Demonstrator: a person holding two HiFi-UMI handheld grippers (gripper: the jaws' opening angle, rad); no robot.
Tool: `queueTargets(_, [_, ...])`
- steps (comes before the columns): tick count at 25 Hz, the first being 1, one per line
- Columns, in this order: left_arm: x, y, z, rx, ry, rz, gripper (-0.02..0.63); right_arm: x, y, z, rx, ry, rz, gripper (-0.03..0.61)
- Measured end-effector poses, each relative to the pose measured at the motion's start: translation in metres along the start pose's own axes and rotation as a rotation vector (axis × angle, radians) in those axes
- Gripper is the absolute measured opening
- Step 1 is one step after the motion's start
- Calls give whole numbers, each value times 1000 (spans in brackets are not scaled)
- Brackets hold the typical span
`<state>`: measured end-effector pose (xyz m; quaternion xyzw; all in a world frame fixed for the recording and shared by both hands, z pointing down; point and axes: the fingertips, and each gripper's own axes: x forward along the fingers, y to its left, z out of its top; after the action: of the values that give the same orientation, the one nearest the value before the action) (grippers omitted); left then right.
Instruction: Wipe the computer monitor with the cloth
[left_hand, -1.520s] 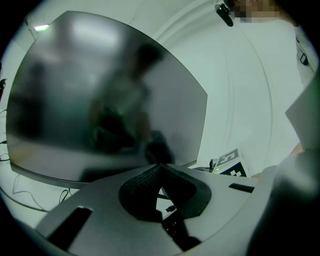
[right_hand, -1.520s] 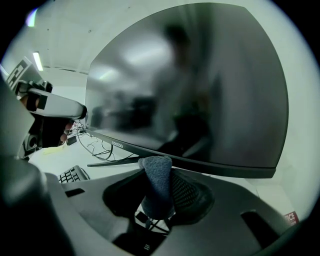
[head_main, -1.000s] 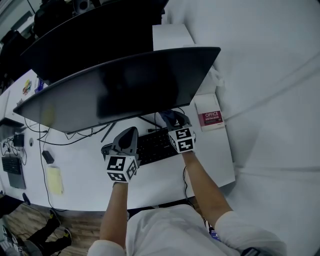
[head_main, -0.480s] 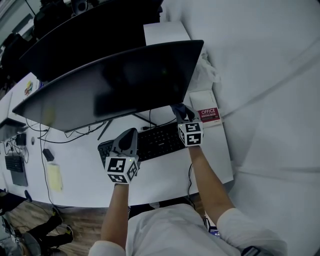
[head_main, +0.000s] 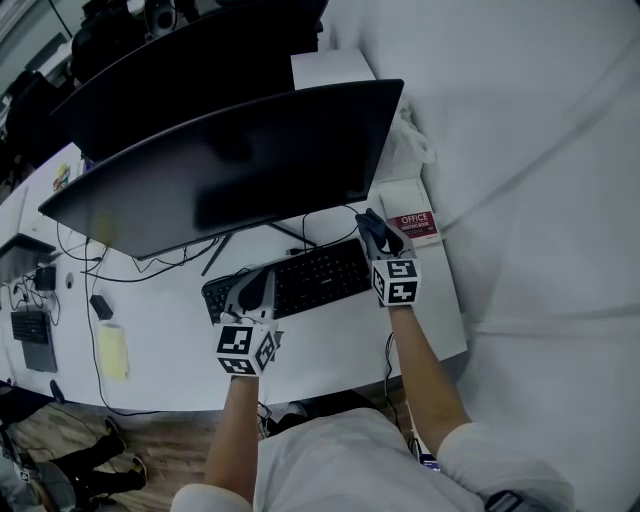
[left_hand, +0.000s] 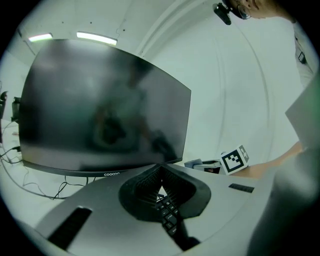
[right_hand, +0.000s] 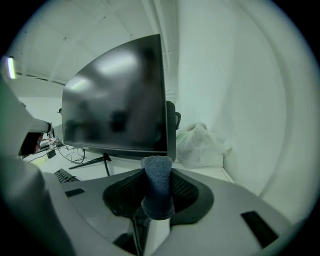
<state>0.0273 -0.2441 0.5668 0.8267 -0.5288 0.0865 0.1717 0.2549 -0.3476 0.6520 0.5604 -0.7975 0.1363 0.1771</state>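
Observation:
The dark curved monitor (head_main: 230, 165) stands on the white desk (head_main: 330, 345) with a black keyboard (head_main: 312, 276) in front of it. My right gripper (head_main: 374, 228) hovers over the keyboard's right end, below the monitor's right corner. It is shut on a blue-grey cloth (right_hand: 158, 189) that sticks up between the jaws. In the right gripper view the monitor (right_hand: 120, 107) lies ahead and to the left. My left gripper (head_main: 254, 290) is over the keyboard's left end, shut with nothing in it (left_hand: 161, 169), and faces the screen (left_hand: 100, 110).
A red and white book (head_main: 410, 226) lies right of the keyboard, with a plastic bag (head_main: 410, 140) behind it by the white wall. A second dark monitor (head_main: 190, 60) stands further back. Cables (head_main: 80, 262) and a yellow note (head_main: 110, 352) lie on the desk's left part.
My right gripper has moved right along the keyboard toward the book, with the cloth still in it. The left gripper has drawn back slightly toward the person.

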Motion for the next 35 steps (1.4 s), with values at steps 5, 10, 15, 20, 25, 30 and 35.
queueTargets(5, [-50,6,-7,-20,-17,9,5,-68,37,-5,57,-47,24,135])
queueTargets(10, [-118,8,-11,-19,-39,16,5,-142,99,-5,109,-98,95,135])
queueTargets(15, [-189,8,-19,-16,-78,22,5,-213,163,11,87,-182,163,135])
queueTargets(20, [-260,-10,-24,-29,-124,-16,5,-285,201,21,57,-244,159,135])
queueTargets(25, [-313,-34,-34,2,-142,-52,5,-341,231,10,40,-255,172,136])
queueTargets(30, [-336,-42,-45,-1,-145,-31,5,-372,247,3,31,-258,221,135])
queueTargets(35, [-343,-55,-39,5,-162,0,5,-385,247,9,-9,-256,268,135])
